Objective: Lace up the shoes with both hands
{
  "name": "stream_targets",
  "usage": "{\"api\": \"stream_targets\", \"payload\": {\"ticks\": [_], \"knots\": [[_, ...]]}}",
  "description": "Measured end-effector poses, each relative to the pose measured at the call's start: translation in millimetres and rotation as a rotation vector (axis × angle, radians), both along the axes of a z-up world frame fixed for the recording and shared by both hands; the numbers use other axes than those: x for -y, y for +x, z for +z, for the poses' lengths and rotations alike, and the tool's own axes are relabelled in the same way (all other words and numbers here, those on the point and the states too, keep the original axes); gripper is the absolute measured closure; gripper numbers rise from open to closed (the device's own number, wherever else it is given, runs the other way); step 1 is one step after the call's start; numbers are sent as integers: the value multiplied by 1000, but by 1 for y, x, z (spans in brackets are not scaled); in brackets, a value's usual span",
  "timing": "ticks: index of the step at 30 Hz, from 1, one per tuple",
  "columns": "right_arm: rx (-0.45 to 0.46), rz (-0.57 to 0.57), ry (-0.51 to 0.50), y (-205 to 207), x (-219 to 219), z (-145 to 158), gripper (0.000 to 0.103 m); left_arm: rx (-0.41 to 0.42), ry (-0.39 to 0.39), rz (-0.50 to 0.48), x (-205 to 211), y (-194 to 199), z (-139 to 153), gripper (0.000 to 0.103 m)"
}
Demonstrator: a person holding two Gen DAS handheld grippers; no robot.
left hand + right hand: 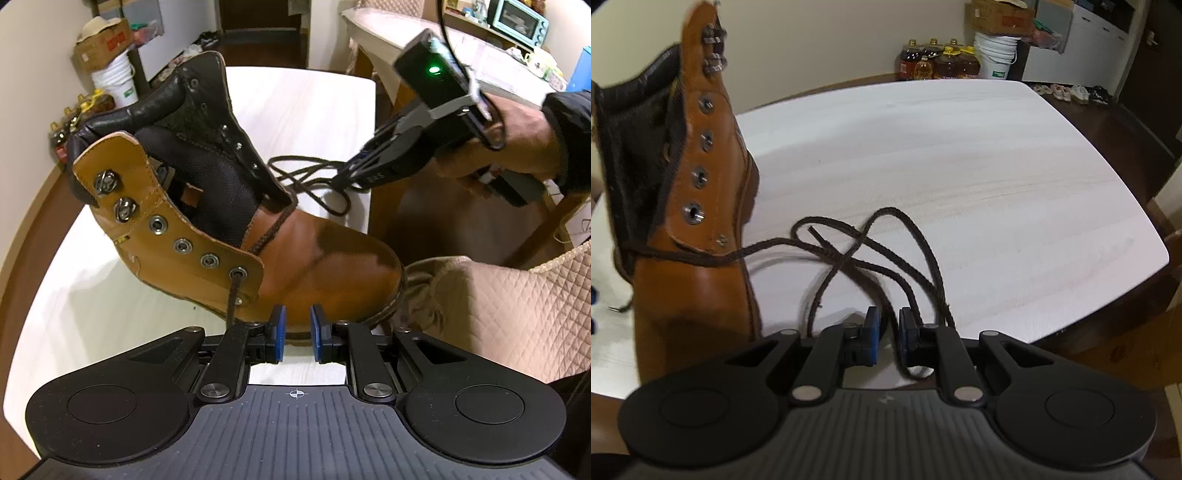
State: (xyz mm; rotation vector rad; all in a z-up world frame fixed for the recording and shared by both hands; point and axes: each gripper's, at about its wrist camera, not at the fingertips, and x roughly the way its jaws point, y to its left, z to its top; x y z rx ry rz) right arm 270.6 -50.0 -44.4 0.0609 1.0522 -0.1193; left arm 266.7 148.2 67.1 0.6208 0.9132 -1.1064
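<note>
Right gripper (885,334): jaws slightly parted, gripping nothing, low over the lace (849,258).
Left gripper (297,334): jaws released, empty, by the toe.
Boot (229,229): on the desk (960,166), only the lowest eyelets laced.
Advice: pinch the lace near its tip.

A white surface (960,166) with rounded corners fills most of the right wrist view. A tan boot (698,258) stands on it at the left of the frame, and the dark lace (871,258) (loose, looping) lies on it at lower centre.
</note>
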Motion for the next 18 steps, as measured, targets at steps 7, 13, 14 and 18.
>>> {"api": "stream_targets", "payload": {"ticks": [7, 13, 14, 18], "knots": [[84, -61, 84, 7, 26, 21, 100, 6, -1, -4, 0, 0, -1, 88], [201, -213, 182, 2, 54, 44, 100, 5, -11, -3, 1, 1, 0, 88], [219, -228, 178, 1, 56, 44, 99, 5, -9, -4, 1, 1, -1, 88], [129, -237, 160, 4, 59, 27, 92, 2, -3, -4, -1, 0, -2, 88]]}}
